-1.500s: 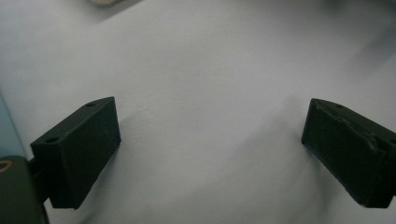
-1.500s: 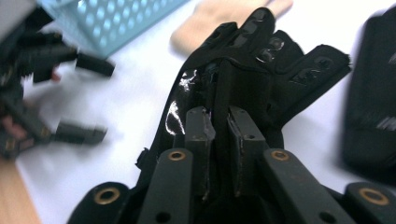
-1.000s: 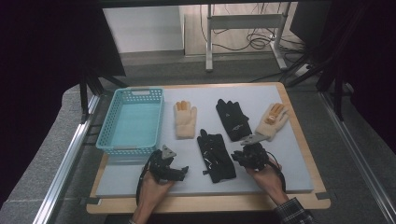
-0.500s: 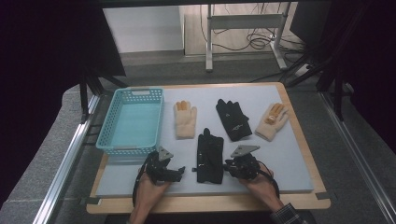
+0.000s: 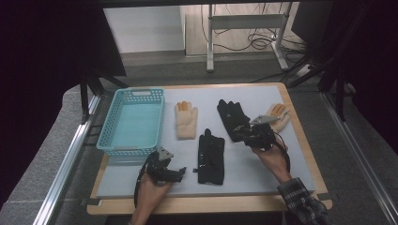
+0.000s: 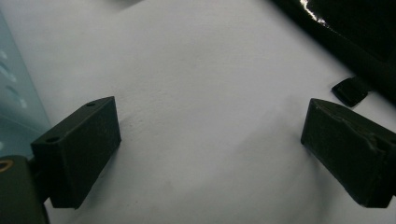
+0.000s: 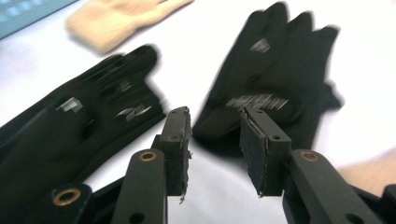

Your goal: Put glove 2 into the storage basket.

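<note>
Two black gloves lie flat on the white board: the near black glove at the middle front and the far black glove behind it to the right. A beige glove lies left of them, and another beige glove at the right. My right gripper hovers at the far black glove's cuff. In the right gripper view its jaws have just been opening, with nothing between them and the far black glove just ahead. My left gripper rests at the front left, wide open over bare board.
A light blue basket stands at the board's left side, close behind my left hand; its wall shows at the left edge of the left gripper view. Grey floor and a metal frame lie beyond the board's far edge.
My right gripper has moved away from the near black glove's right side, up and back toward the far black glove's cuff. Its jaws stand wider apart. The left gripper has stayed put.
</note>
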{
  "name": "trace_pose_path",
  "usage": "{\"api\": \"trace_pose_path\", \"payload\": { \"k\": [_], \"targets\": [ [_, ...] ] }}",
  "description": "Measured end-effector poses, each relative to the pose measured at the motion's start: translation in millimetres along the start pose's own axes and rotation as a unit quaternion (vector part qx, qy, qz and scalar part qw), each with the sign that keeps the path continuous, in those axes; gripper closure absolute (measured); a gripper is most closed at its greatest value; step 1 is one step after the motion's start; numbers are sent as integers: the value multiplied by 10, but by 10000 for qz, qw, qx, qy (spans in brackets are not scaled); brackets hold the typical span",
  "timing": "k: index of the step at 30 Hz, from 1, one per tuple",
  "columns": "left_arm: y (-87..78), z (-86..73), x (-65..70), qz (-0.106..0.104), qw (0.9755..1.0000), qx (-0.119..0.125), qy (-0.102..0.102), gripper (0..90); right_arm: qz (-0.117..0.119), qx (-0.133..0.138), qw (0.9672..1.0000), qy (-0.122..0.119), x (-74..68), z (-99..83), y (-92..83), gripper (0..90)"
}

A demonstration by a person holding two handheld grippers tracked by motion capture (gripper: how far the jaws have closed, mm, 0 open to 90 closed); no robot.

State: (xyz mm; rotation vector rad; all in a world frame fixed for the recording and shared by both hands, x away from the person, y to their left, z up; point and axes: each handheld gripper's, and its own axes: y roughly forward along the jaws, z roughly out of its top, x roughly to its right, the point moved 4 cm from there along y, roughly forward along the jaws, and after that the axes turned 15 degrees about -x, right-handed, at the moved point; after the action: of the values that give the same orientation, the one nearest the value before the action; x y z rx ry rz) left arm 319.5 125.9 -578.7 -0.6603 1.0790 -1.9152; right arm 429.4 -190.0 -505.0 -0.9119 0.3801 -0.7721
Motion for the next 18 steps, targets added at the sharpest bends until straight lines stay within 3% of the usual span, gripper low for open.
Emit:
{"api": "trace_pose_path", "payload": {
  "k": [6, 11, 13, 18],
  "targets": [
    [-1, 0, -1, 1, 10000, -8, 0, 49, -168, -1, 9997, 153, 285, 296, 225, 599],
    [-1, -1, -1, -4, 10000, -9, 1, 49, -205, -196, 9995, 129, 490, 489, 485, 468],
    [1, 0, -1, -5, 10000, 5, -1, 49, -103, -315, 9993, 166, 528, 512, 582, 423],
    [1, 0, -1, -6, 10000, 6, -3, 49, -385, -616, 9973, -128, 578, 510, 772, 360]
  ]
}}
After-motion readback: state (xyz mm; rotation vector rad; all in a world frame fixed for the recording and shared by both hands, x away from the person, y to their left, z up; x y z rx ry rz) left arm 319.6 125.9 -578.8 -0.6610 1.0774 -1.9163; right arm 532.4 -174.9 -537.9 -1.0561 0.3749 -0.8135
